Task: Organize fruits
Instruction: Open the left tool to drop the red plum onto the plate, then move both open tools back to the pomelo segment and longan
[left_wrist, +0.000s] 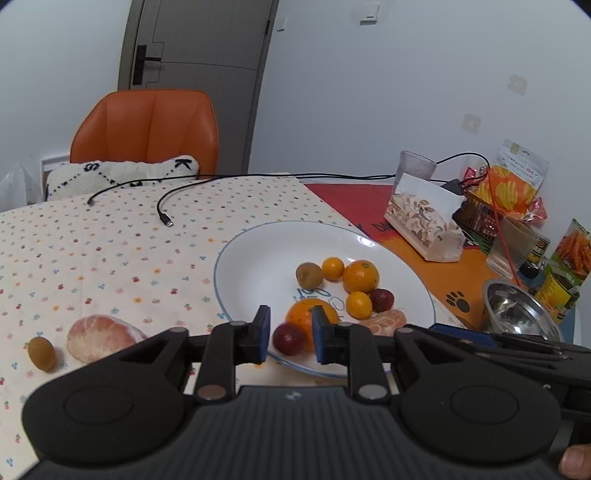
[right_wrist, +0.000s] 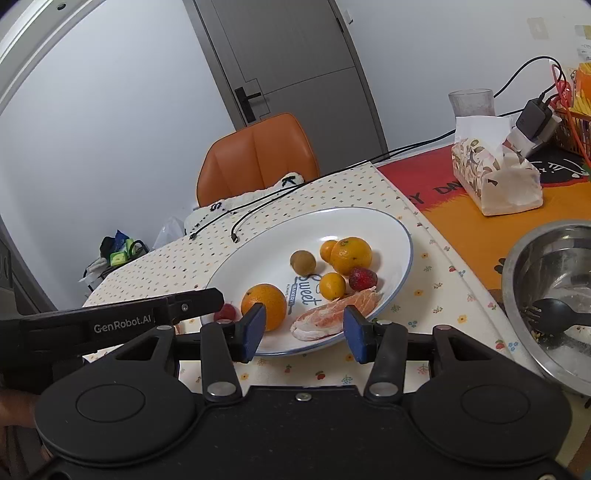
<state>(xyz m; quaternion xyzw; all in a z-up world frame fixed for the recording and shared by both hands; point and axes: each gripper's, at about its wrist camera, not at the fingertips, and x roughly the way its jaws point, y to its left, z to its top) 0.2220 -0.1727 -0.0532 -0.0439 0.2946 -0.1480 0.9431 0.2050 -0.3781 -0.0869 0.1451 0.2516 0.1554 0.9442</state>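
Left gripper (left_wrist: 290, 334) is spread w/ nothing pinched, jaws framing a dark red plum (left_wrist: 289, 338) at the plate's near edge; whether pads touch it I can't tell. Right gripper (right_wrist: 304, 328) is spread too, empty, jaws either side of the peeled citrus segment (right_wrist: 334, 314) at the plate (right_wrist: 400, 236) rim.

Handling, my guess: plum is small, round, smooth, so likely to squirt out. I'd pinch across its widest middle, gently. Peeled pieces are soft, wet, tear easily; take them across the thick part w/ light squeeze. Big oranges are firm and heavier, need wide jaws at the equator. Kiwis are fuzzy, so decent grip.

Count on plate: 2 large oranges (near one (left_wrist: 308, 314), far one (left_wrist: 361, 276)), 2 small oranges (left_wrist: 359, 304), 1 kiwi (left_wrist: 309, 275), 1 strawberry (left_wrist: 382, 300), 1 plum, 1 peeled segment. Still off the plate on the dotted cloth (left_wrist: 110, 240): 1 large peeled pomelo-like piece (left_wrist: 103, 338) and 1 kiwi (left_wrist: 41, 353), near each other, well left of the plate. Probably those two go next.

Beyond: steel bowl (right_wrist: 554, 295) w/ black fork, tissue box (right_wrist: 495, 177), 2 loose cable ends, orange chair.
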